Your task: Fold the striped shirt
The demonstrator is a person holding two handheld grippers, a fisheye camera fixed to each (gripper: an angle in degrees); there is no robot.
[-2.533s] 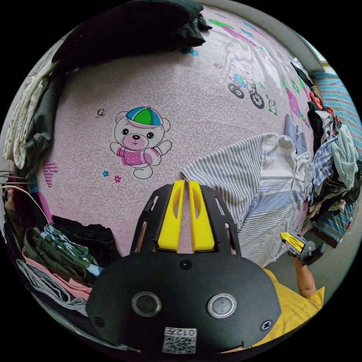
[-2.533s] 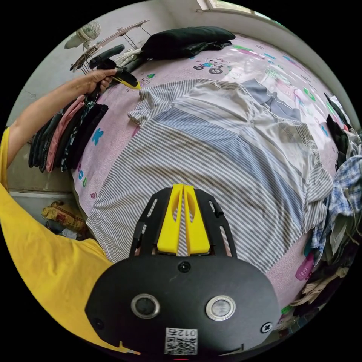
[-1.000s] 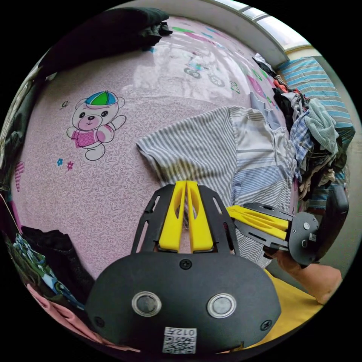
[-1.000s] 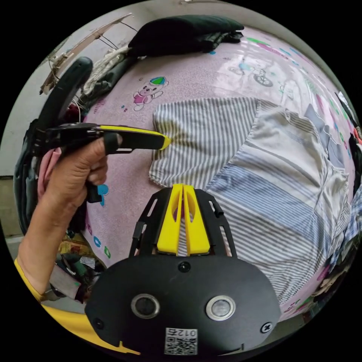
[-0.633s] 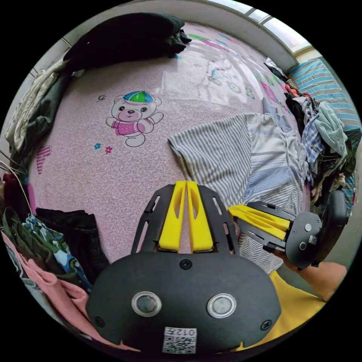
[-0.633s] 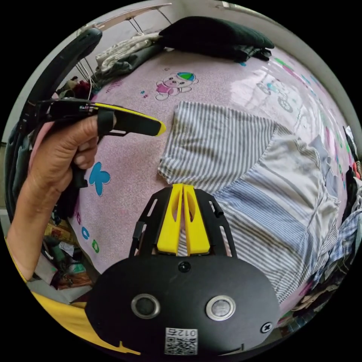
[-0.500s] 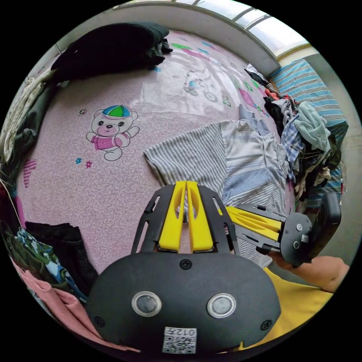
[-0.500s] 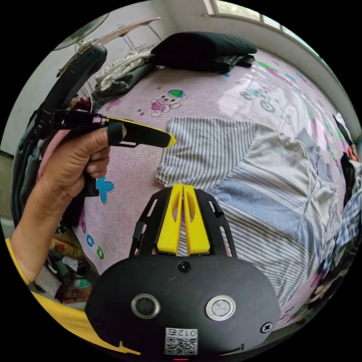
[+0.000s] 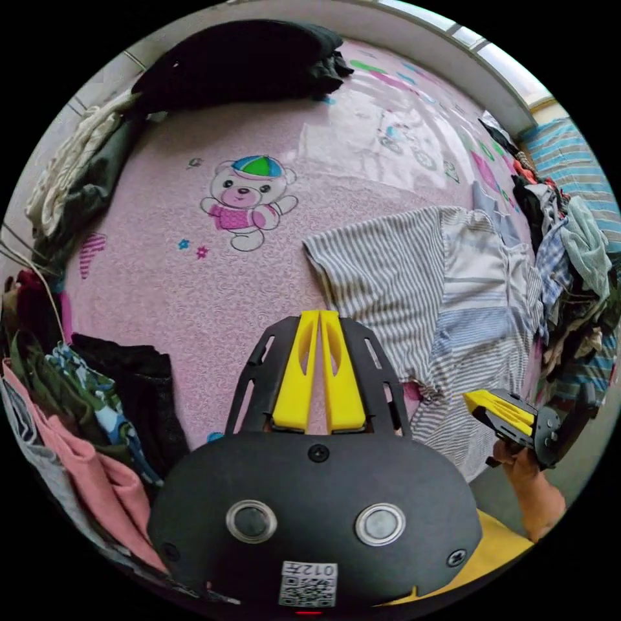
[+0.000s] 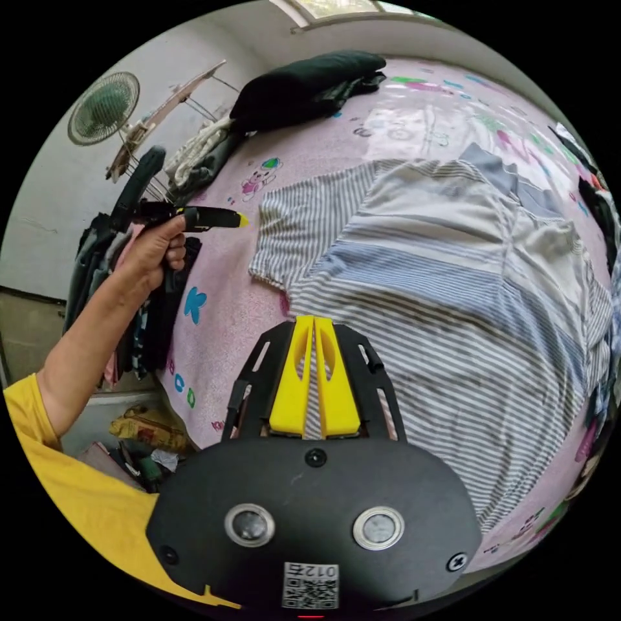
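The grey-and-white striped shirt (image 9: 427, 291) lies spread flat on the pink cartoon-print bedsheet (image 9: 194, 291), one short sleeve stretched out toward the bear print. My left gripper (image 9: 318, 318) hovers shut over bare sheet just beside that sleeve, holding nothing. In the right gripper view the shirt (image 10: 453, 278) covers the middle, collar at the far side. My right gripper (image 10: 313, 321) is shut above the shirt's near side, with no cloth pinched between its jaws. A hand holds the left gripper (image 10: 240, 220) off the sleeve's edge. The right gripper (image 9: 468, 400) hangs near the shirt's hem.
Folded clothes are stacked at the bed's edge (image 9: 84, 401). A dark folded pile (image 9: 239, 58) sits at the far end. A loose heap of garments (image 9: 569, 259) lines the other side. A fan (image 10: 103, 107) and a rack stand by the wall.
Both grippers have drawn apart: the left has pulled away from the sleeve, the right has backed toward the hem. The shirt lies as before, both grippers still shut.
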